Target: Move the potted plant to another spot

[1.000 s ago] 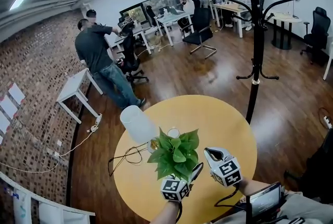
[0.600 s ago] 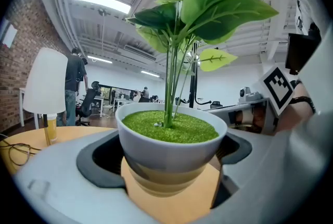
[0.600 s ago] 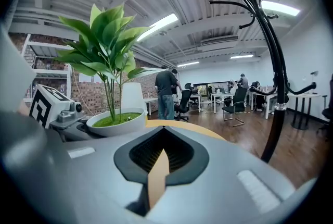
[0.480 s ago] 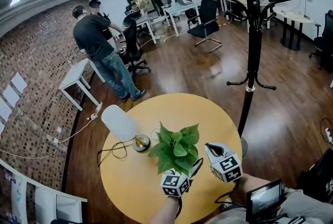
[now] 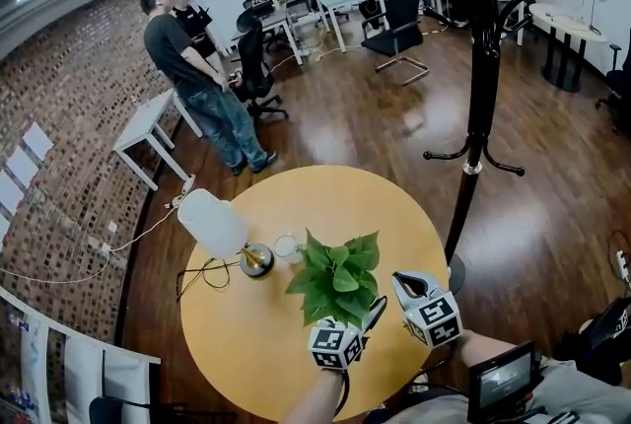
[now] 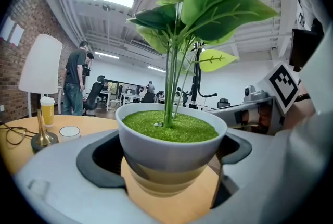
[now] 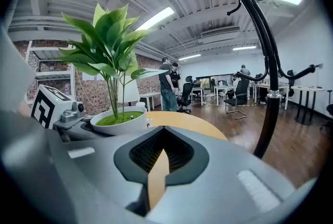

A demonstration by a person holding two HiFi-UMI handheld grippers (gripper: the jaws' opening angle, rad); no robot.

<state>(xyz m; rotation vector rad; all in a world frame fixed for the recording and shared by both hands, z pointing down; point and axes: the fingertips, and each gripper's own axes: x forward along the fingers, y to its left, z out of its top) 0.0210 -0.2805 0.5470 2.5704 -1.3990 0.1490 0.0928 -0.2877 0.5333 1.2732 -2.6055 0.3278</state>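
Plant (image 5: 337,279) with broad green leaves, in a white pot (image 6: 169,139), is near the middle of a round yellow table (image 5: 246,343), a little toward the person's side. The left gripper (image 5: 347,331) reaches in from the near edge and grasps the pot: in the left gripper view its two jaws press the pot's sides just under the rim, with green moss filling the top. Whether the pot's base touches the table cannot be told.

The right gripper (image 5: 406,286) hovers just to the right of the plant, apart from it. Its jaws are clenched almost together with nothing between them; only a thin strip of tabletop shows through the slit in the right gripper view.

On the table's far left stands a lamp (image 5: 212,223) with a white shade and a brass base, its cord trailing over the edge. A small glass (image 5: 287,247) sits between the lamp base and the plant.

Beyond the table, on a dark wood floor, rises a black coat stand (image 5: 483,67). Two people (image 5: 192,67) stand by a brick wall (image 5: 59,116), close to a small white side table (image 5: 148,121).
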